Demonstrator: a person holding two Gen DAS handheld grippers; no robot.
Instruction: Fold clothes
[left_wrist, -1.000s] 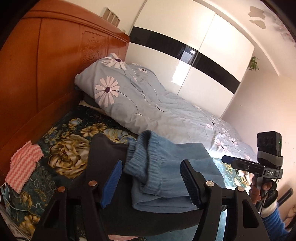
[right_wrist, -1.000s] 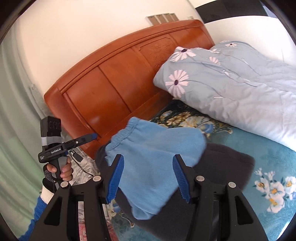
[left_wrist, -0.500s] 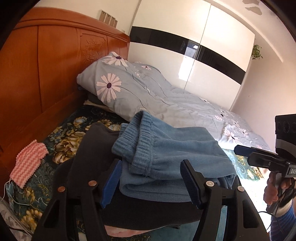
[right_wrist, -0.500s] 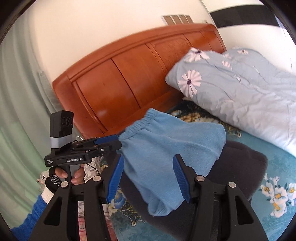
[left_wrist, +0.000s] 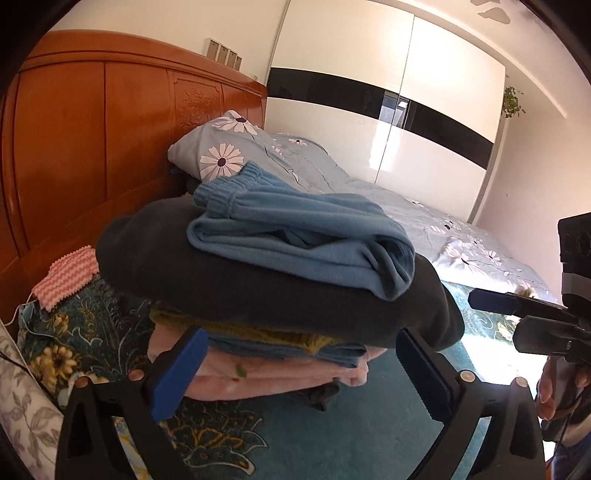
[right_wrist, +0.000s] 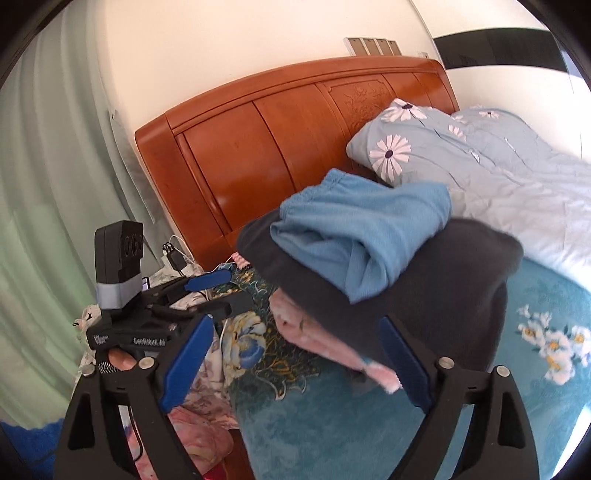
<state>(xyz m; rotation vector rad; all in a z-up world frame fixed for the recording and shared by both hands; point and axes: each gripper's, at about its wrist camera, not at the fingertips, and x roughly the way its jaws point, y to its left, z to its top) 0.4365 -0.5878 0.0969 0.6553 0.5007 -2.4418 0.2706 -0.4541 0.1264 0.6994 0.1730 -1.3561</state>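
Observation:
A folded light blue garment (left_wrist: 295, 236) (right_wrist: 362, 232) lies on top of a stack of folded clothes on the bed. Under it is a dark grey garment (left_wrist: 258, 284) (right_wrist: 443, 288), then yellow-green, blue and pink layers (left_wrist: 280, 365) (right_wrist: 314, 332). My left gripper (left_wrist: 299, 365) is open and empty, low at the near side of the stack; it also shows in the right wrist view (right_wrist: 218, 291). My right gripper (right_wrist: 295, 362) is open and empty, close to the stack's other side; it also shows in the left wrist view (left_wrist: 517, 314).
A wooden headboard (left_wrist: 110, 147) (right_wrist: 277, 140) stands behind the stack. A light blue flowered quilt (left_wrist: 332, 170) (right_wrist: 480, 158) lies along the bed. A pink-and-white zigzag cloth (left_wrist: 66, 280) lies by the headboard. A charger and cables (right_wrist: 173, 258) sit at the bedside by a green curtain (right_wrist: 55, 184).
Both grippers have drawn back and down from the stack. The blue garment, between the fingers a second ago, now rests on top of the pile, and the lower layers have come into view.

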